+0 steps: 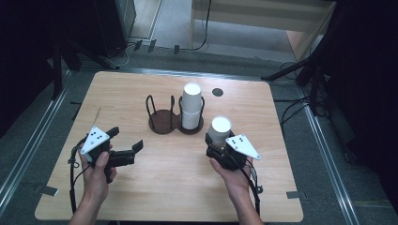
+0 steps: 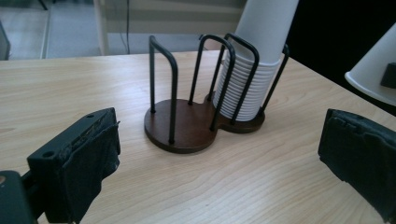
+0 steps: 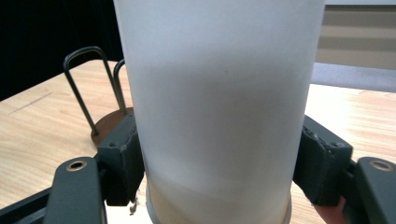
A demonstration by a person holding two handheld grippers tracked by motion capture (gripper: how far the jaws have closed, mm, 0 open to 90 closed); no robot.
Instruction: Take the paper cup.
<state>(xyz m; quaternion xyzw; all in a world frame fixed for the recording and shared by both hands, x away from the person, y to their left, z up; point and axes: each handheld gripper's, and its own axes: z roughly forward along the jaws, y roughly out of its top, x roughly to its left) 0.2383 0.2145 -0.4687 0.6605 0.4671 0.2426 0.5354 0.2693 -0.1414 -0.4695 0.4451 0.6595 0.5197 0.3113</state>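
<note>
Right gripper (image 1: 217,140), lower right of centre in high view, has both jaws pressed on a white paper cup (image 1: 219,129) held upside down, base up; in right gripper view the cup (image 3: 219,107) sits between the pads w/ no gap either side. Left gripper (image 1: 126,139), lower left in high view, has jaws spread wide, nothing between them, above the wooden bench (image 1: 141,187). Mid-frame stands a dark two-bay wire cup holder (image 1: 164,123): left bay empty, right bay w/ a stack of white cups (image 1: 191,107), also base up. A small dark round spot (image 1: 217,92) on bench top, upper right of holder.
</note>
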